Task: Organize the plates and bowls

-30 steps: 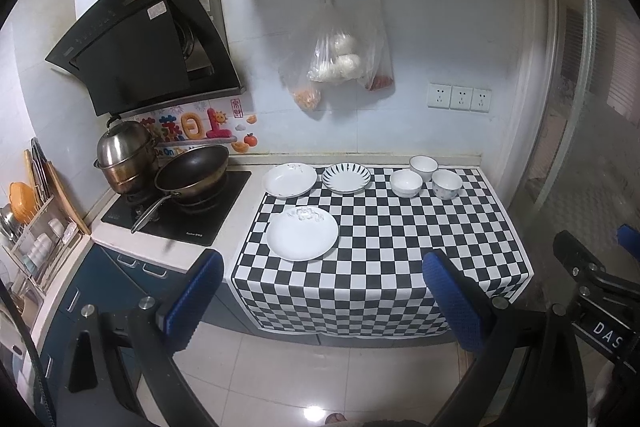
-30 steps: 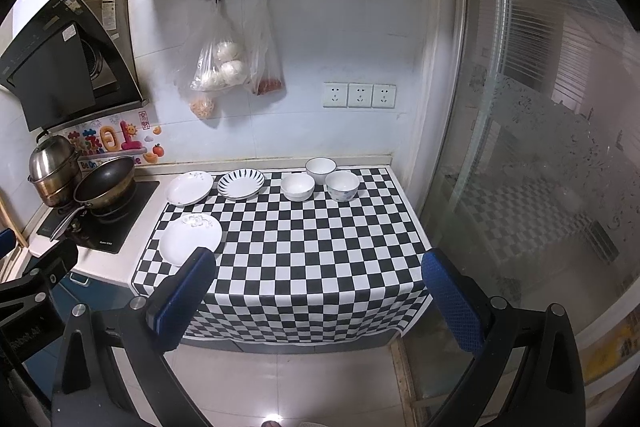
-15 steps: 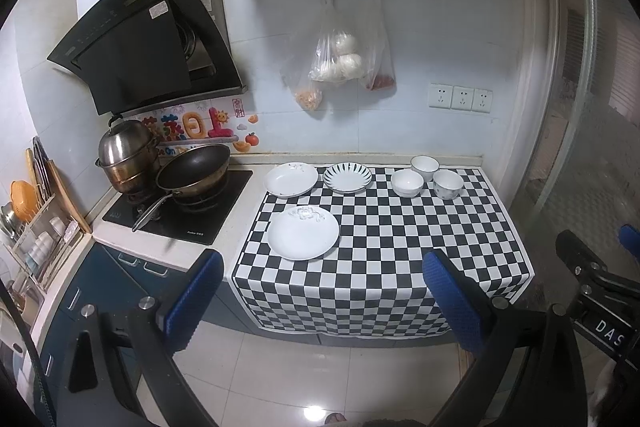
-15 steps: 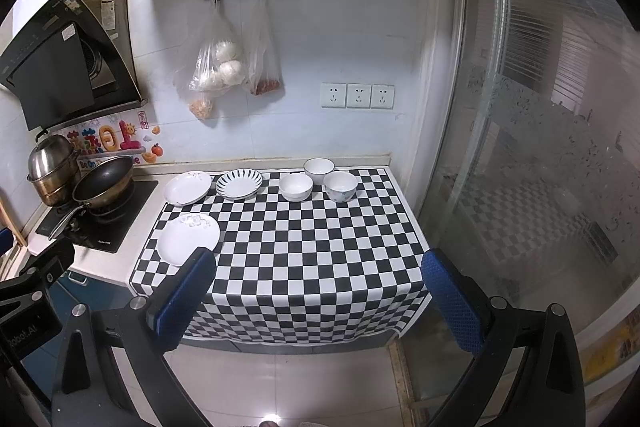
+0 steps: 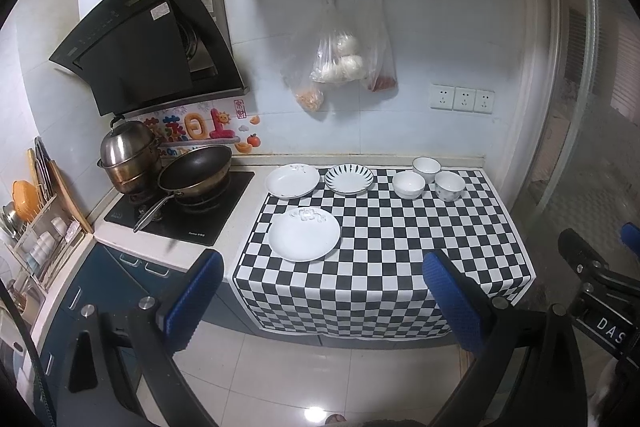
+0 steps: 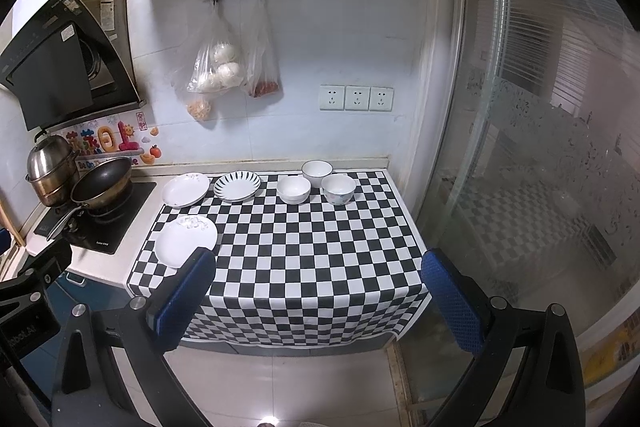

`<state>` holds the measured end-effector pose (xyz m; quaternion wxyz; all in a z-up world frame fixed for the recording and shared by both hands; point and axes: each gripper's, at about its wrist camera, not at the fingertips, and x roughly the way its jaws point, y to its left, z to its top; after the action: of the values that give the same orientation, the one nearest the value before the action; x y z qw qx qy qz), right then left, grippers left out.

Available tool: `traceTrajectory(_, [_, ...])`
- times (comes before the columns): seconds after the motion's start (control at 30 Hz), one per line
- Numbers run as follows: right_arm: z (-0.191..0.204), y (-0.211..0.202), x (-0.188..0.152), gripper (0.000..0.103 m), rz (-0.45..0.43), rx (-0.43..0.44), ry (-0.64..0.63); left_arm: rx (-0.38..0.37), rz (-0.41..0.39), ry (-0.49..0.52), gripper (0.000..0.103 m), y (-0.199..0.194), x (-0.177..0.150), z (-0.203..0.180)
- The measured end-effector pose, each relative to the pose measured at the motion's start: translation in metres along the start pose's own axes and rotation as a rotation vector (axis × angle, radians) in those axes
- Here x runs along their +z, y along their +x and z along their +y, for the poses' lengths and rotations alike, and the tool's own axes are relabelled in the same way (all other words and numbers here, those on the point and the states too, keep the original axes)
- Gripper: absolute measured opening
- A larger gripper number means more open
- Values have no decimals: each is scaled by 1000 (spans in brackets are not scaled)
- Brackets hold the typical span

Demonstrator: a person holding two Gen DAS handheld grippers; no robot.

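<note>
On the checkered cloth (image 5: 384,247) (image 6: 304,251) lies a large white plate (image 5: 304,234) (image 6: 186,241) at the front left. Behind it sit a white plate (image 5: 293,180) (image 6: 185,189) and a striped plate (image 5: 349,179) (image 6: 237,186). Three white bowls (image 5: 408,184) (image 6: 294,189) cluster at the back right, one (image 5: 426,169) (image 6: 317,173) nearest the wall and one (image 5: 450,186) (image 6: 338,189) rightmost. My left gripper (image 5: 324,299) and right gripper (image 6: 320,295) both hang open and empty, well short of the counter, over the floor.
A stove (image 5: 180,207) with a black pan (image 5: 196,173) and a steel pot (image 5: 127,159) stands left of the cloth. Bags (image 5: 340,63) hang on the wall above. A dish rack (image 5: 32,223) is at far left, a glass door (image 6: 540,147) at the right.
Both views have drifted slightly; the counter sits a little closer and more central. Nothing on the counter has moved and both grippers stay open.
</note>
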<state>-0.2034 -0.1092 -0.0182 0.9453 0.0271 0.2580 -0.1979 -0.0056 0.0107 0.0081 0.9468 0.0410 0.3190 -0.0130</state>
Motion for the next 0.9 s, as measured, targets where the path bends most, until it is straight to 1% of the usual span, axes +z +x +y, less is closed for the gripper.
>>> traceTrajectory(0.53, [2,7,0,103,-1,1,-3,1,3,0,102,2,1,-1])
traceTrajectory(0.67, [0,14,-1,103,7,7,2,13,3,-2,102,5,3,-4])
traceTrajectory(0.73, [-3,19,-1,103,3,15,14,22,-4,-7,102,12,6,-6])
traceTrajectory(0.83, [-7,30,-1,103,-48,39,18,53,-19,-15,102,27,9,-7])
traceTrajectory(0.9, [-8,44,1,103,-52,43,16,85,-16,-22,102,45,12,-7])
